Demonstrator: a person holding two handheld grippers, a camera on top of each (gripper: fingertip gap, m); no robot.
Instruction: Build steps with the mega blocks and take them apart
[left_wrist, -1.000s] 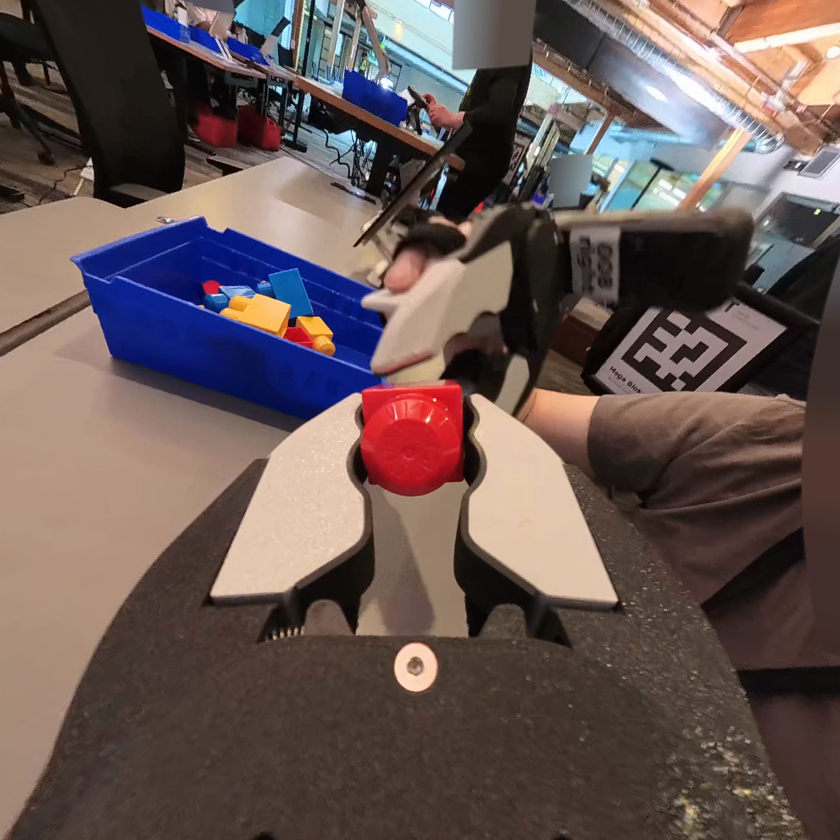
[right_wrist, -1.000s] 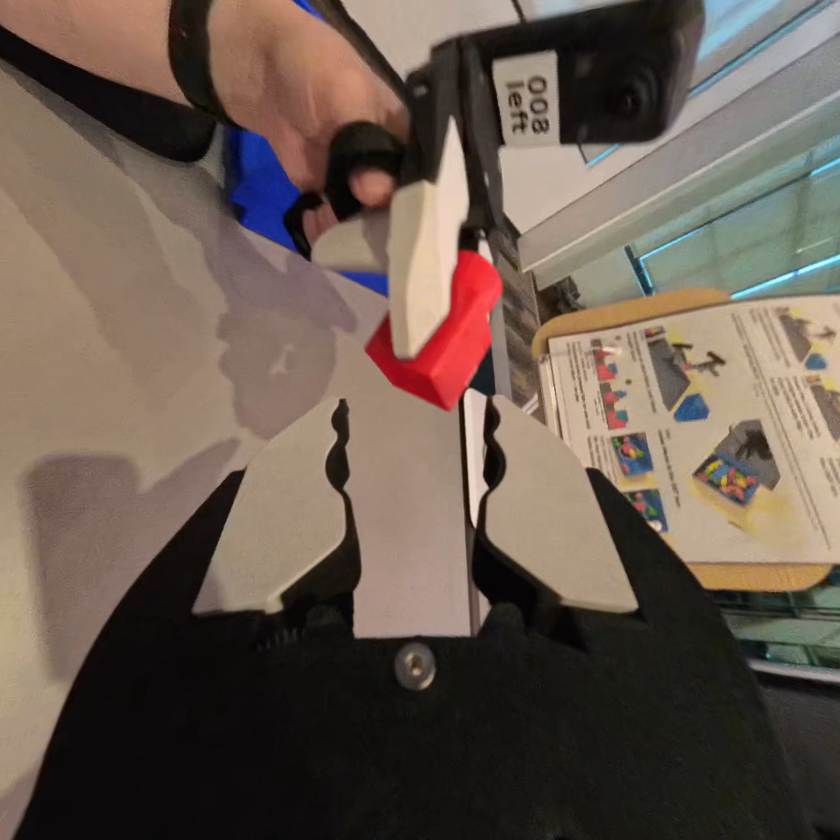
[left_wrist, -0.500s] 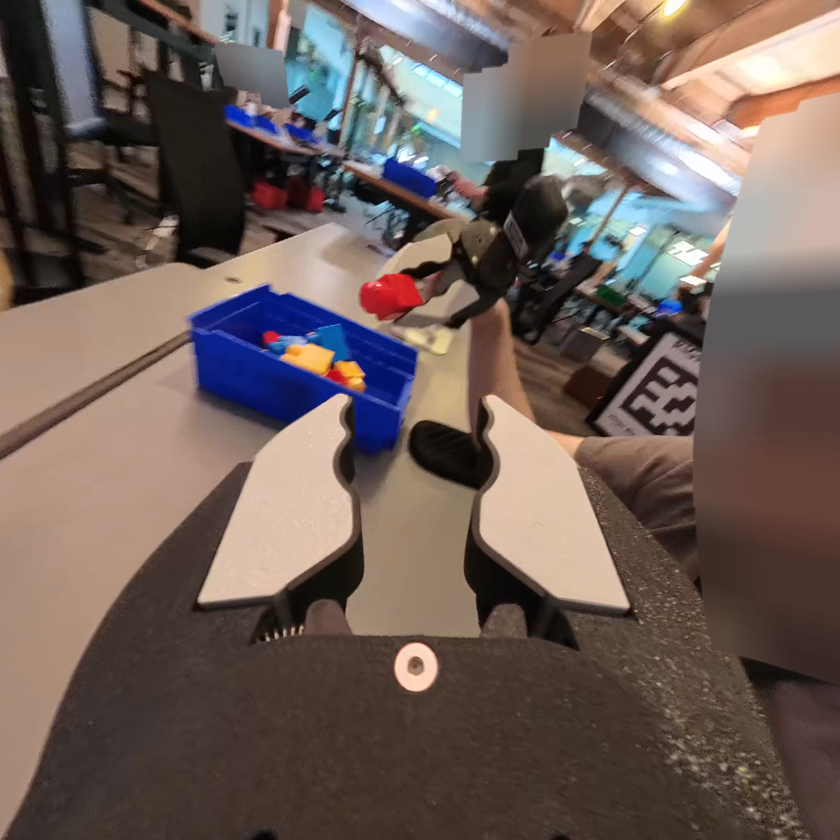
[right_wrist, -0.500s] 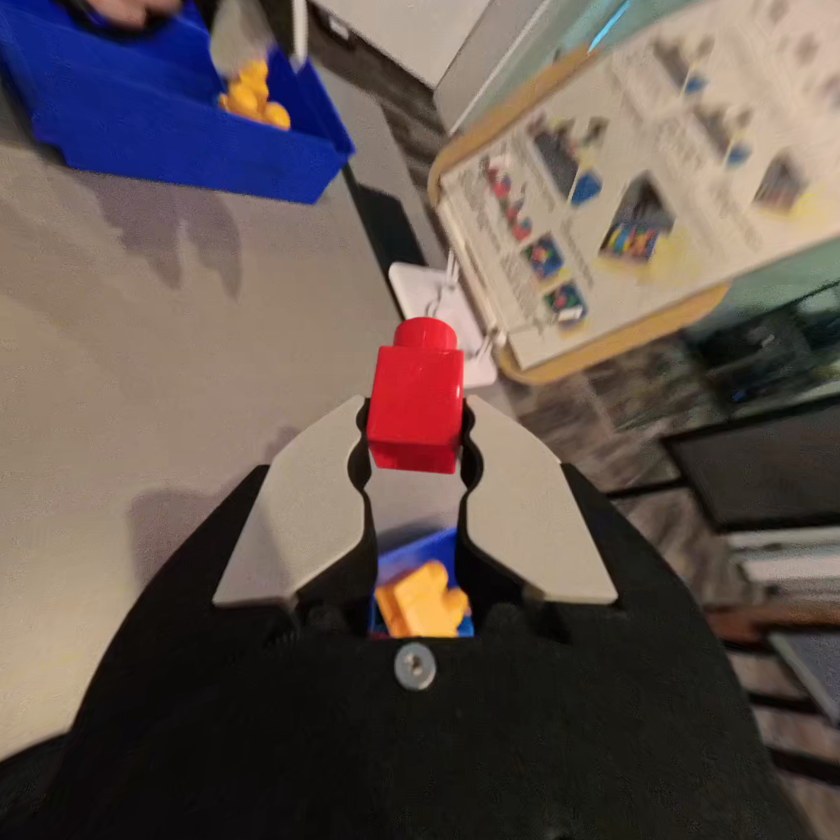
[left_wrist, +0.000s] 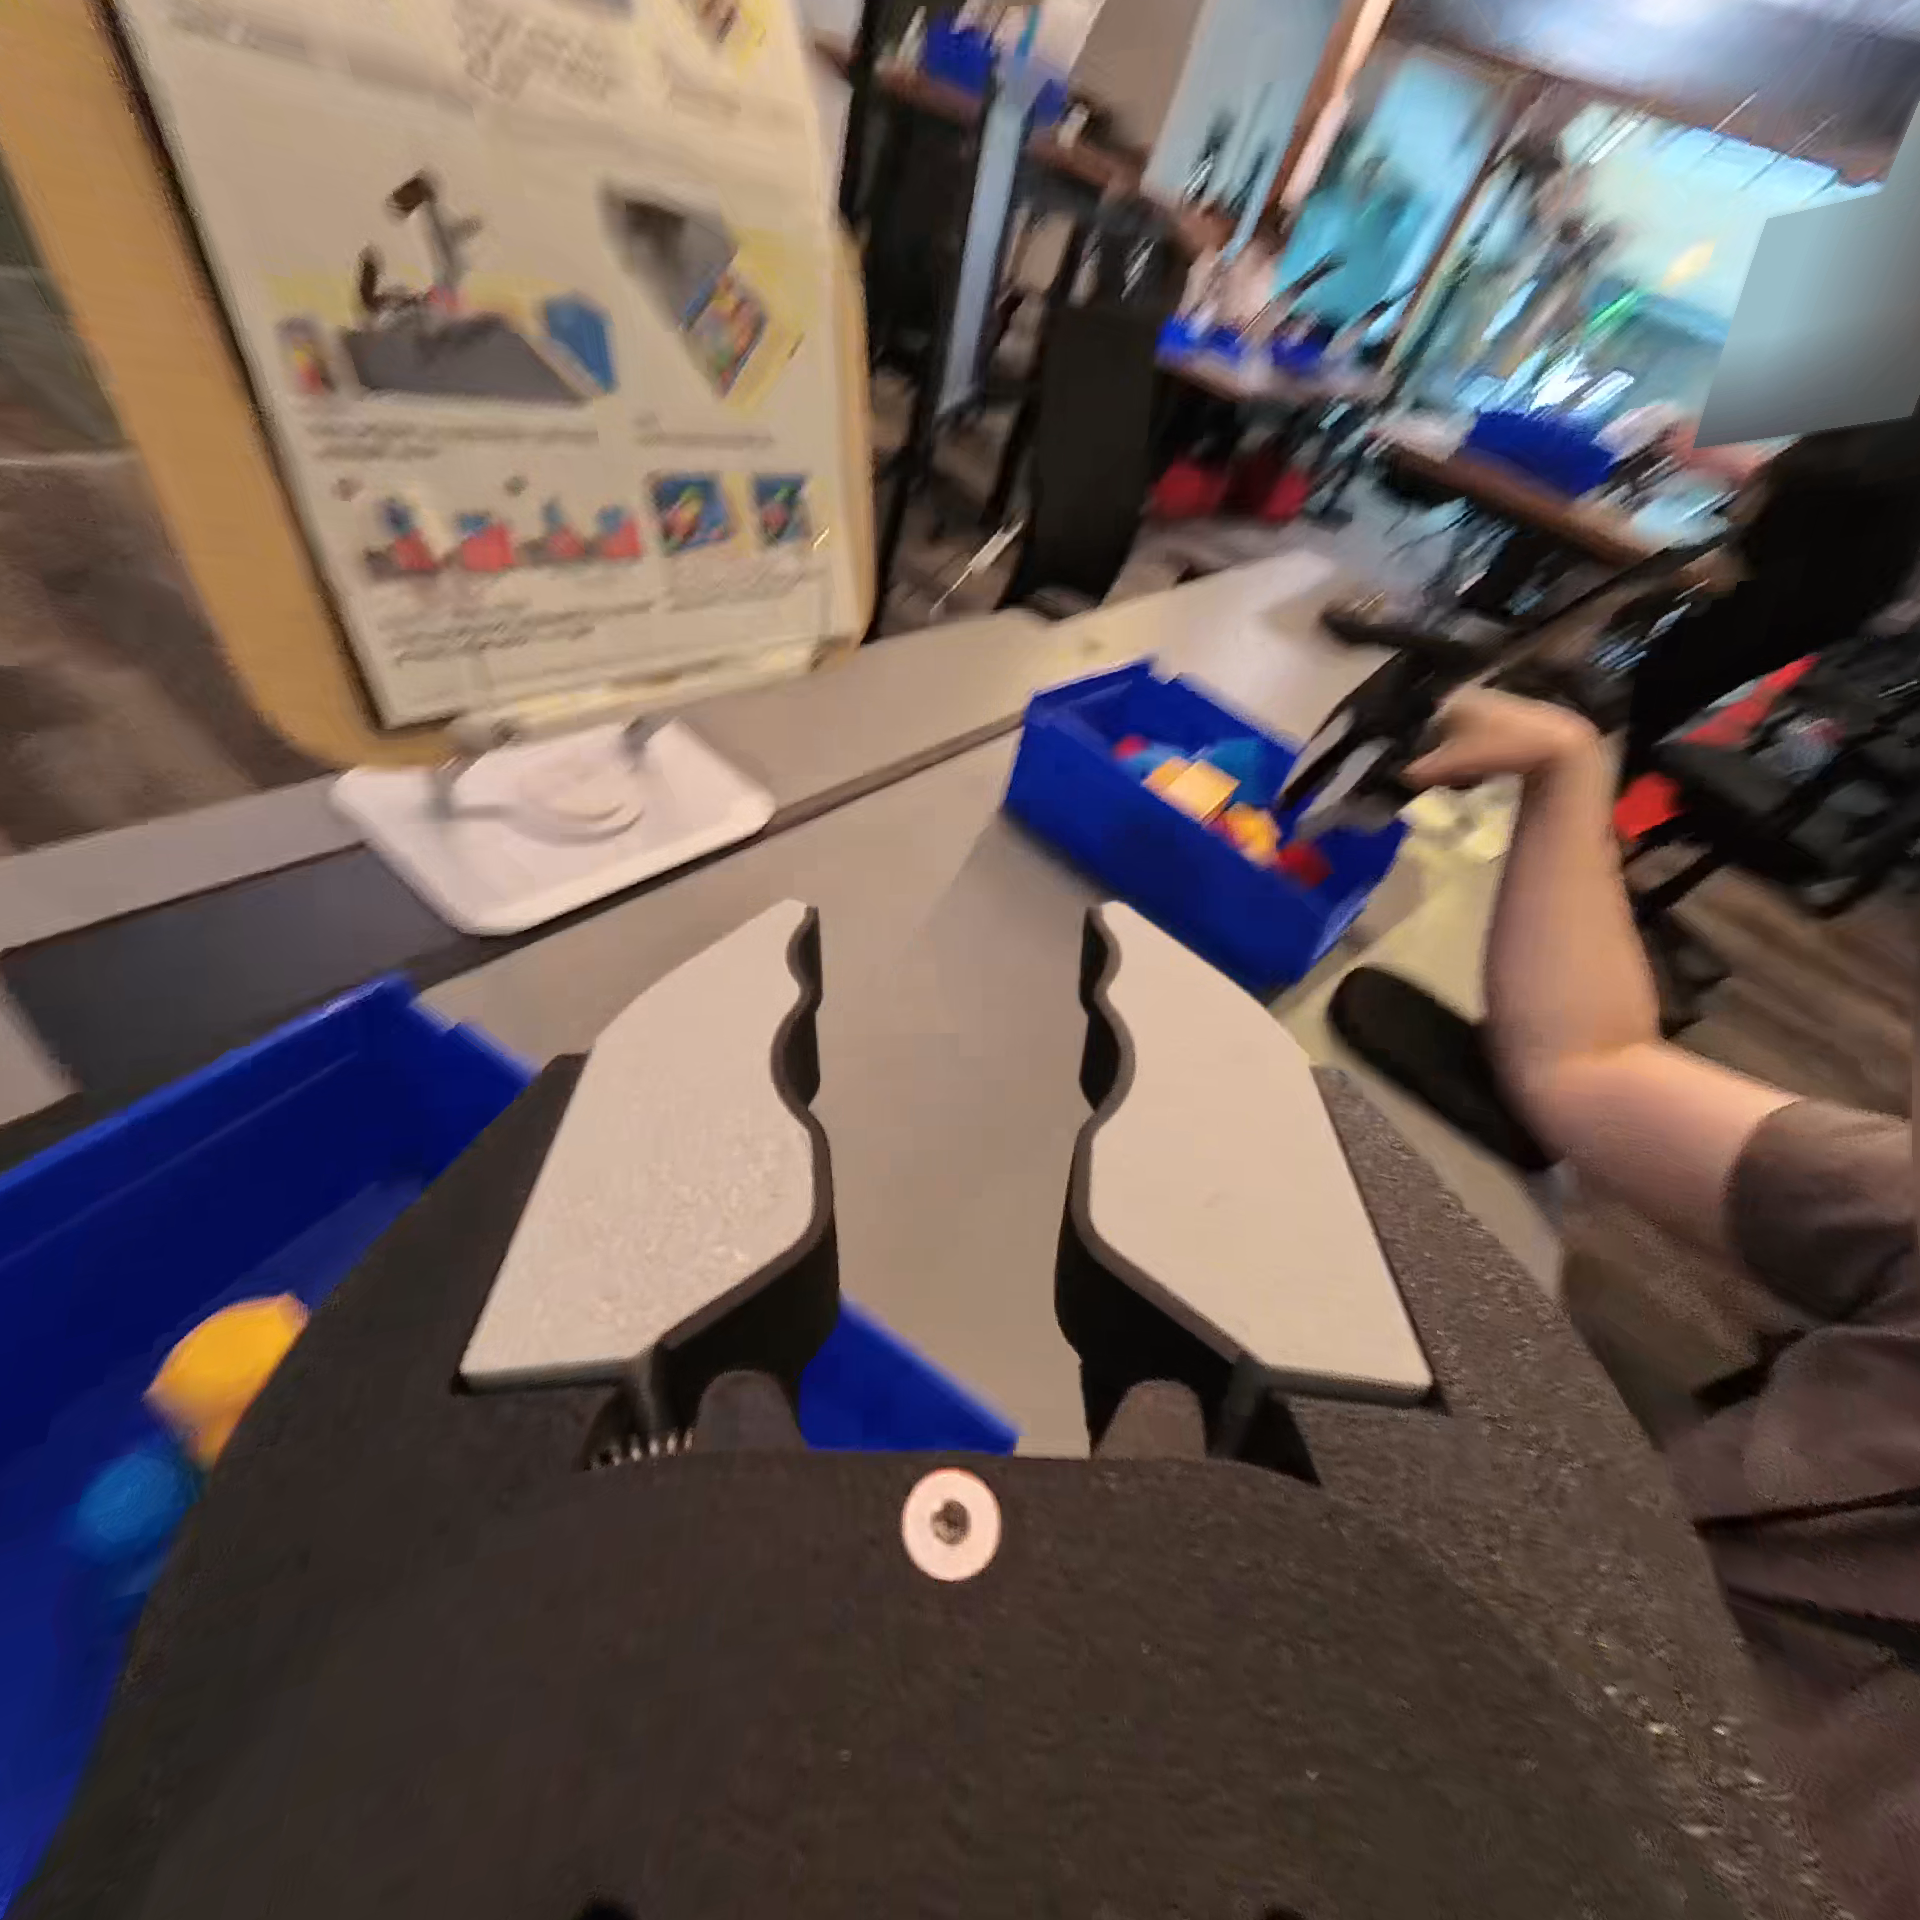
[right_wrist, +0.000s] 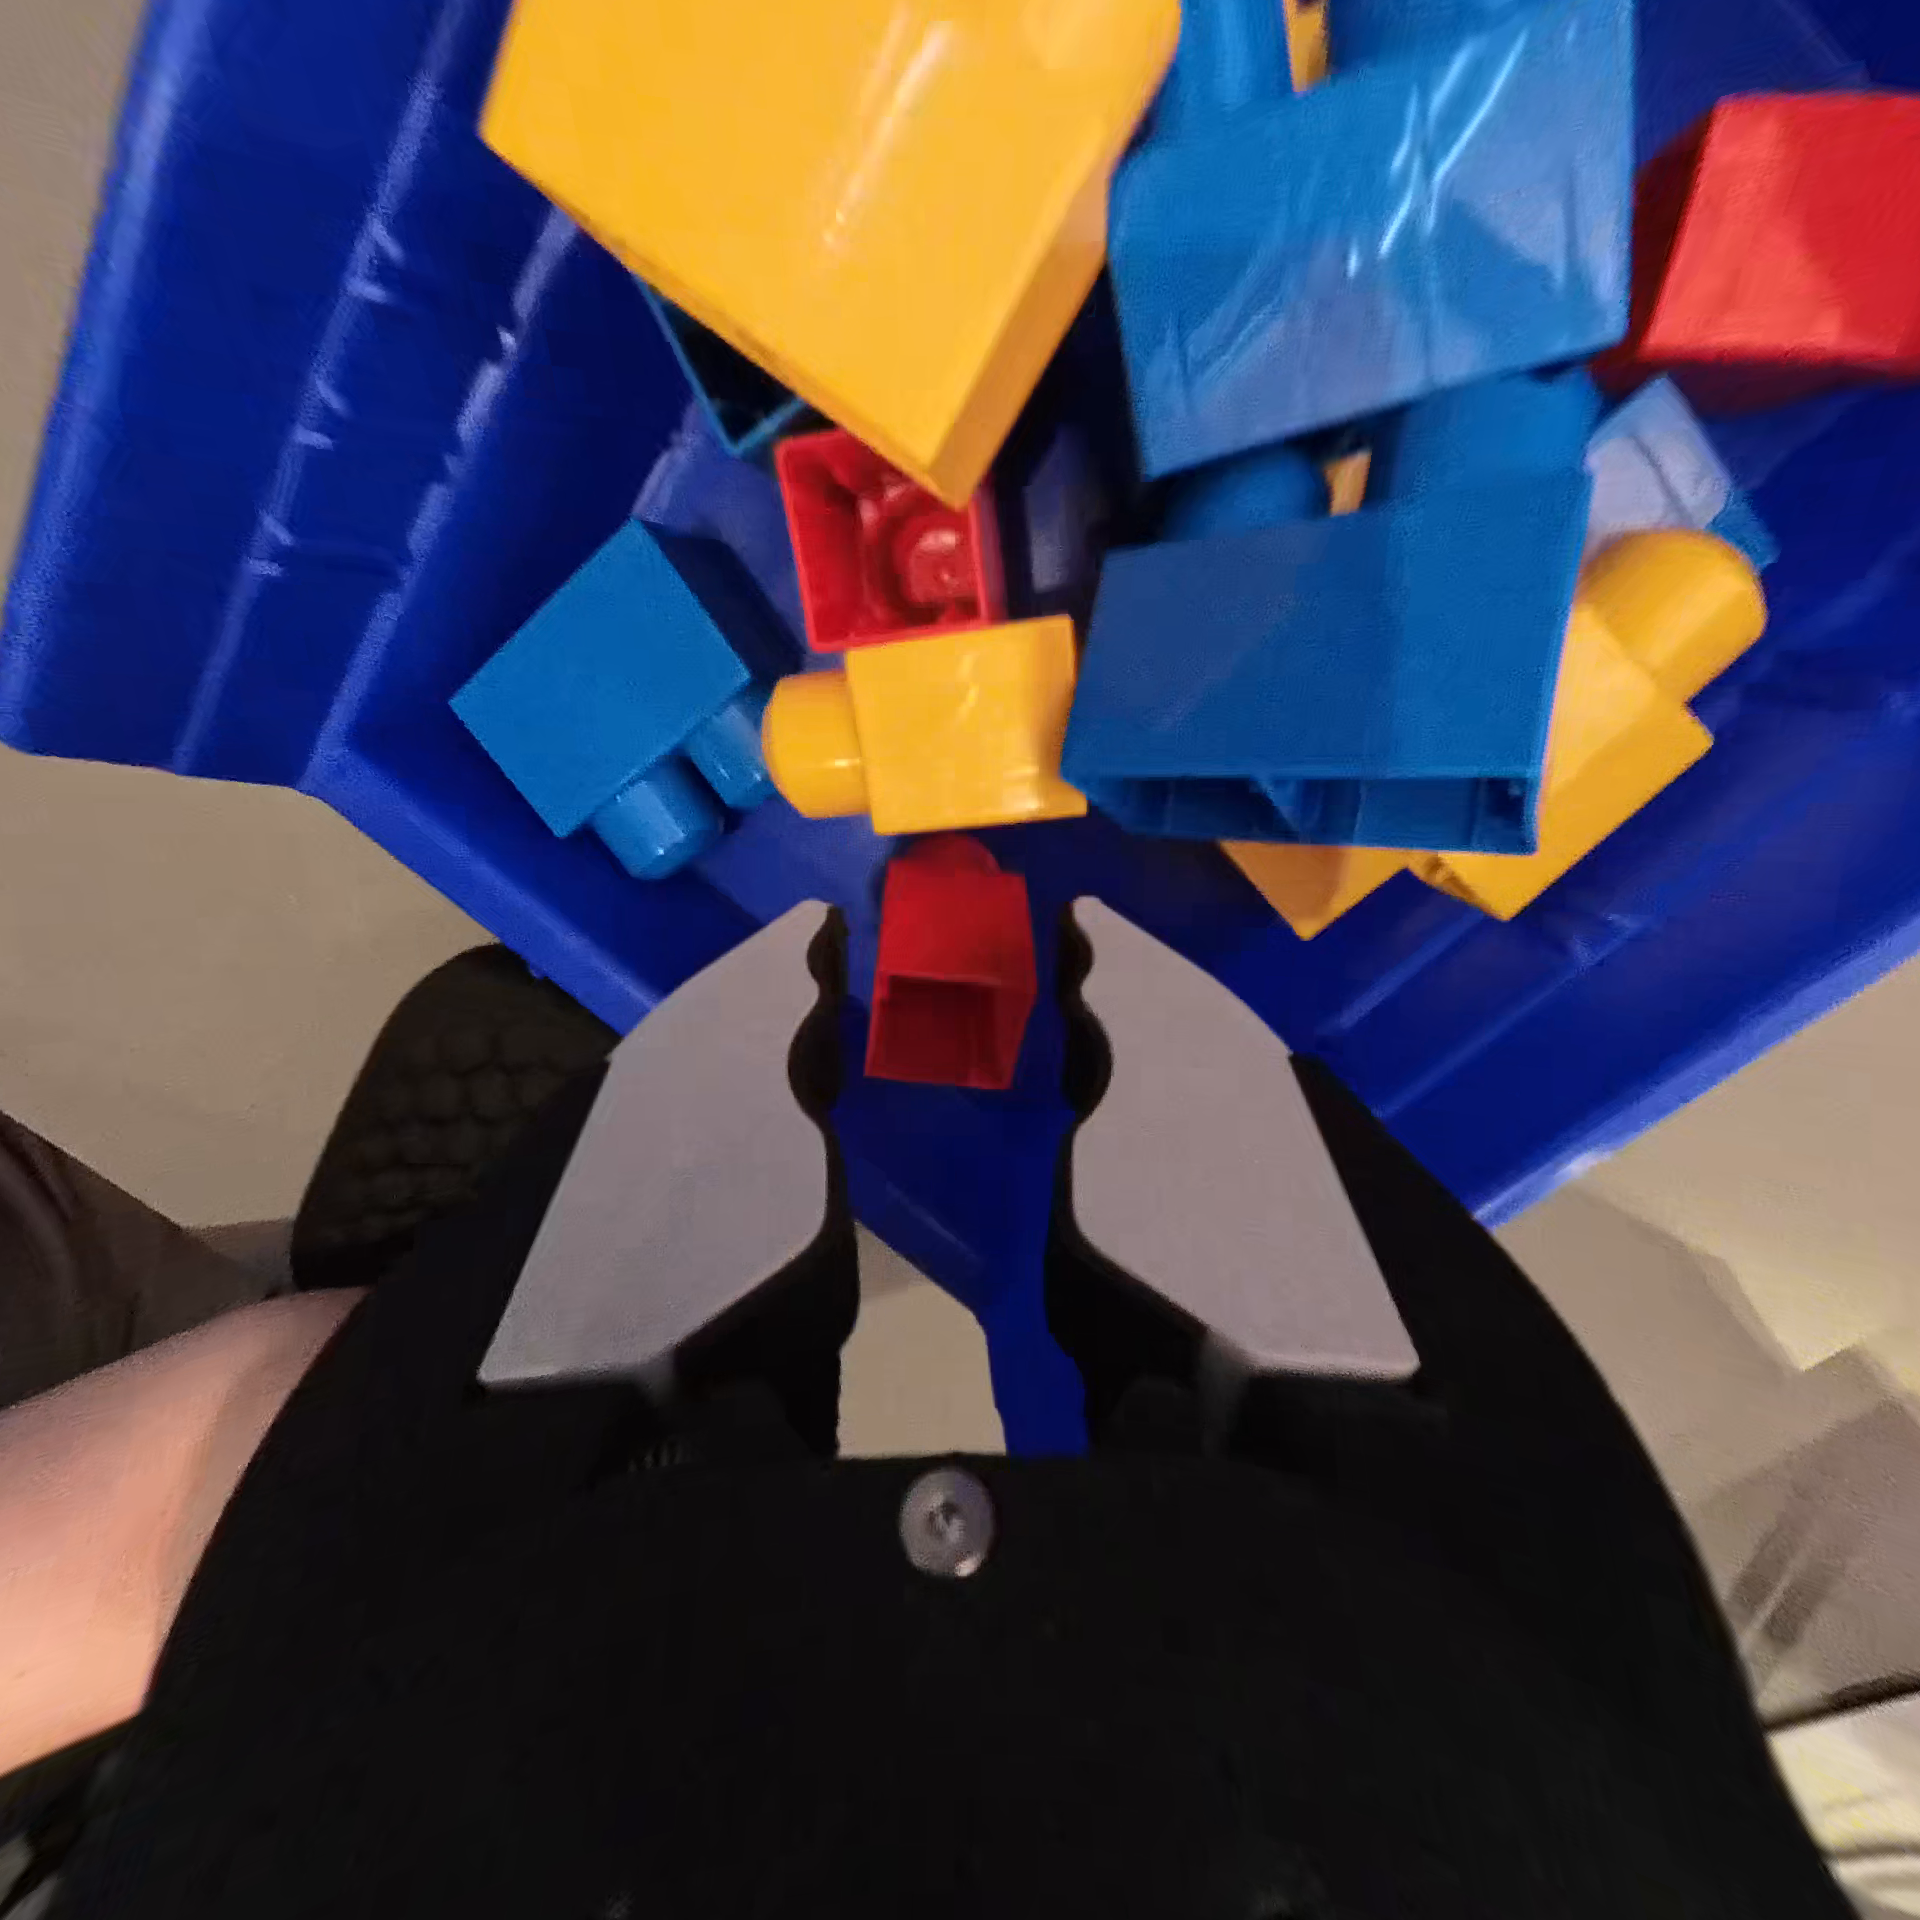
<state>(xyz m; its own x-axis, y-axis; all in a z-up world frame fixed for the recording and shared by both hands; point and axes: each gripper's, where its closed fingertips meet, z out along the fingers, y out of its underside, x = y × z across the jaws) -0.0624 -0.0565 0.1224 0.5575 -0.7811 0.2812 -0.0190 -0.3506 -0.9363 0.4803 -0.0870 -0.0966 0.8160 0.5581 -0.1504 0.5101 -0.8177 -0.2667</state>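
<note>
Two grippers mid-teardown: my right gripper (right_wrist: 951, 997), jaws apart, has a small red block (right_wrist: 951, 987) loose between them over the blue bin (right_wrist: 312, 416); my left gripper (left_wrist: 948, 1023), jaws apart and empty, must next fetch another piece.

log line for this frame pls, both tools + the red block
phase: disassembly, binning | right tool: open, over blue bin | red block: between jaws, contact unclear | left tool: open, empty

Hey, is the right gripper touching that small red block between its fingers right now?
Apart. In the right wrist view, blue bin shows on both sides between the small red block and the right gripper.
</note>
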